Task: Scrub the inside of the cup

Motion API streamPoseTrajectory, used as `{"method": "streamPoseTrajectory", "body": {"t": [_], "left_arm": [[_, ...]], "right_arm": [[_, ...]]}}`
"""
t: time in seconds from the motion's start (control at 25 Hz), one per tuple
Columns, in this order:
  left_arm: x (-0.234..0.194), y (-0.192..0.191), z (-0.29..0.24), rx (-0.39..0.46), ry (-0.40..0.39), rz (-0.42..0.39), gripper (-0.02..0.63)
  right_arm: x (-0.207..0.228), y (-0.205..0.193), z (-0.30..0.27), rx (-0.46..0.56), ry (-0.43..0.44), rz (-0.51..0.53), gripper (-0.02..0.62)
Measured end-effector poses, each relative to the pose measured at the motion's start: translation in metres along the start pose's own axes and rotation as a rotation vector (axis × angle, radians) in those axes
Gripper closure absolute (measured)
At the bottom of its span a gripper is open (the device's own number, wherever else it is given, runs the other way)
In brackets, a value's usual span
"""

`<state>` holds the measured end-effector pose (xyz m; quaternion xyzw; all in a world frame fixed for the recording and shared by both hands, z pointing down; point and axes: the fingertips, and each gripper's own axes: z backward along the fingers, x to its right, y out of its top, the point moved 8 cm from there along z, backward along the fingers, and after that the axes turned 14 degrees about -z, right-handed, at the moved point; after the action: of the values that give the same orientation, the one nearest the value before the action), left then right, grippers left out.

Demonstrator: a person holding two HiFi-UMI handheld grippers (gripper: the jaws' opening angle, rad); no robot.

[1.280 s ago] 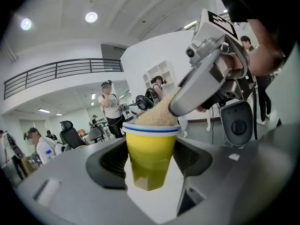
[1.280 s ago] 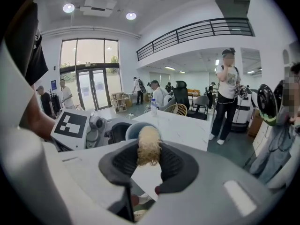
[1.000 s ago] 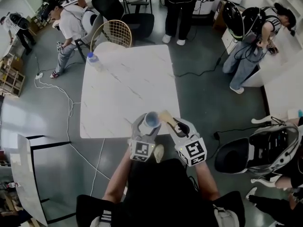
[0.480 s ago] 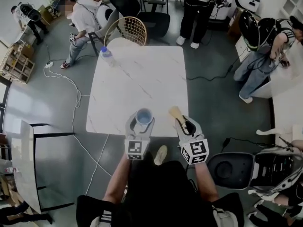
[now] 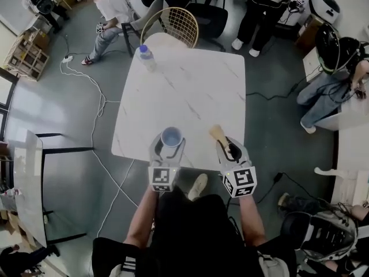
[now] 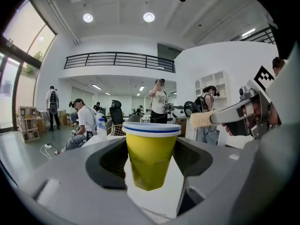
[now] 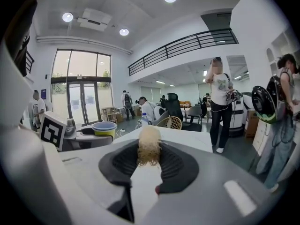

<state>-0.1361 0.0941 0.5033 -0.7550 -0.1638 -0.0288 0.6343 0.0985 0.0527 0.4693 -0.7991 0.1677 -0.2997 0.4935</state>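
Observation:
My left gripper [image 5: 170, 142] is shut on a yellow paper cup [image 5: 171, 136] with a blue-striped white rim. It holds the cup upright over the near edge of the white marble table [image 5: 190, 91]. In the left gripper view the cup [image 6: 151, 158] fills the gap between the jaws. My right gripper [image 5: 226, 146] is shut on a scrubbing brush, whose tan bristly head [image 5: 216, 133] points forward, a short way right of the cup and outside it. The right gripper view shows the brush head [image 7: 149, 146] between the jaws and the cup [image 7: 104, 128] off to the left.
A plastic water bottle [image 5: 146, 56] stands at the table's far left corner. A wire-backed chair [image 5: 173, 25] is behind the table. Several people stand or sit around the room. A cable [image 5: 98, 126] trails on the floor to the left.
The brush head was at the cup's rim a second ago; it now sits apart to the right. Both grippers still hold their things, and the head view has shifted.

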Motion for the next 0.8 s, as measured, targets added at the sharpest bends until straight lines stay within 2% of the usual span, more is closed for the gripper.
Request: {"method": "streamPoseTrajectory", "body": {"t": [0.24,0.52,0.8], "left_arm": [[-0.042,0.004,-0.02,-0.015,-0.001,-0.006,0.296],[-0.085,-0.035,-0.051,-0.031,-0.014,0.007,0.295],[-0.125,-0.058,-0.089,-0.062,-0.063,0.028,0.295]], "right_arm": [[-0.02,0.021,-0.043,-0.028,0.017,-0.018,0.487],[-0.033,0.008,-0.104,-0.054,0.02,-0.037,0.486],[-0.041,0.015,-0.159,-0.101,-0.015,-0.066,0.486]]}}
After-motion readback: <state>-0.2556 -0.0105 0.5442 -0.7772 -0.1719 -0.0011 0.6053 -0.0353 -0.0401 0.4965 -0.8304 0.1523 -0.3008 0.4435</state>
